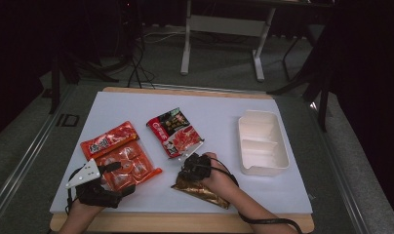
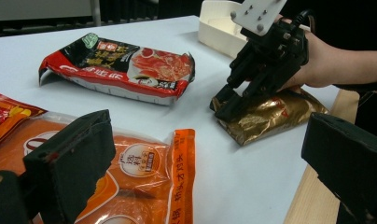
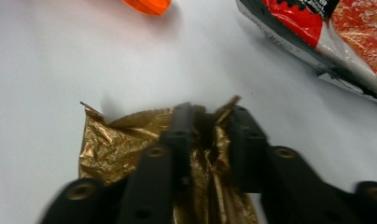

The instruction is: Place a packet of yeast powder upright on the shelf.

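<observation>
The right gripper (image 3: pixel 210 140) pinches the crumpled end of the gold foil packet (image 3: pixel 112 144) lying on the white desk (image 1: pixel 219 105); the left gripper (image 2: pixel 210 158) stands spread above the orange snack bag (image 2: pixel 144 172).

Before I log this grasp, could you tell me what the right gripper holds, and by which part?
The right gripper pinches the gold foil packet at its crinkled end edge; the packet lies on the table.

The right gripper (image 1: pixel 192 168) points down at the table, its 2 black jaws drawn close with a pinch of gold foil between them; the right hand (image 1: pixel 215 176) grips it from behind. The left gripper (image 1: pixel 118 176) lies low, jaws spread wide.
</observation>
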{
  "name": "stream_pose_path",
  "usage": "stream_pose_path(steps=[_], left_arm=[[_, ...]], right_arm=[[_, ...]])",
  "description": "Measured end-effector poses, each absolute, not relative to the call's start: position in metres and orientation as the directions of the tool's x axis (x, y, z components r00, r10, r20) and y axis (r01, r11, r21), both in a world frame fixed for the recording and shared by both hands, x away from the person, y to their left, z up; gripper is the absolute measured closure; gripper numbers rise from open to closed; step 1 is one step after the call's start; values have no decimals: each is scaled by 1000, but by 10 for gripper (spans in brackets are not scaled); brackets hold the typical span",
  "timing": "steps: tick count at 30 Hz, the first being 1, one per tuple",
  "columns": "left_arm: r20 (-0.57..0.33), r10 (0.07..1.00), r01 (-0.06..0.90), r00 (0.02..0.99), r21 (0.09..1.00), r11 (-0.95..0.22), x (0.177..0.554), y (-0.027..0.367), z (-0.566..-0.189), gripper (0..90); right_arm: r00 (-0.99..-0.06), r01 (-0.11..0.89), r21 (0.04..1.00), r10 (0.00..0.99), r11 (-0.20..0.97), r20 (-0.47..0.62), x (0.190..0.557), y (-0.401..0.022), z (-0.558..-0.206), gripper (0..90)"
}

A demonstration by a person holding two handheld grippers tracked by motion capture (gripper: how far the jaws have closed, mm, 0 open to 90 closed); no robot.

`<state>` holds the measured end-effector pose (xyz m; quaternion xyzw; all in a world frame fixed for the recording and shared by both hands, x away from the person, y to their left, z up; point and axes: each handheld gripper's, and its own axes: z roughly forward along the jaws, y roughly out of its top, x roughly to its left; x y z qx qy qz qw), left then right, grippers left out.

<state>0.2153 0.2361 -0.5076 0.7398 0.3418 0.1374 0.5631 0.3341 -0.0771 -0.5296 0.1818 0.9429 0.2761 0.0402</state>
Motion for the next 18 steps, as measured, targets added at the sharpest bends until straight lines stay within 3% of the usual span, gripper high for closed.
stream_pose_path(steps=[5,18], left_arm=[[-183,660,351,729,927,-131,216,236,-508,23],[-186,654,345,733,931,-121,215,237,-508,23]], right_arm=[[-933,322,519,359,792,31,336,-77,-528,870],[-937,296,574,348,763,20,331,-88,-502,889]])
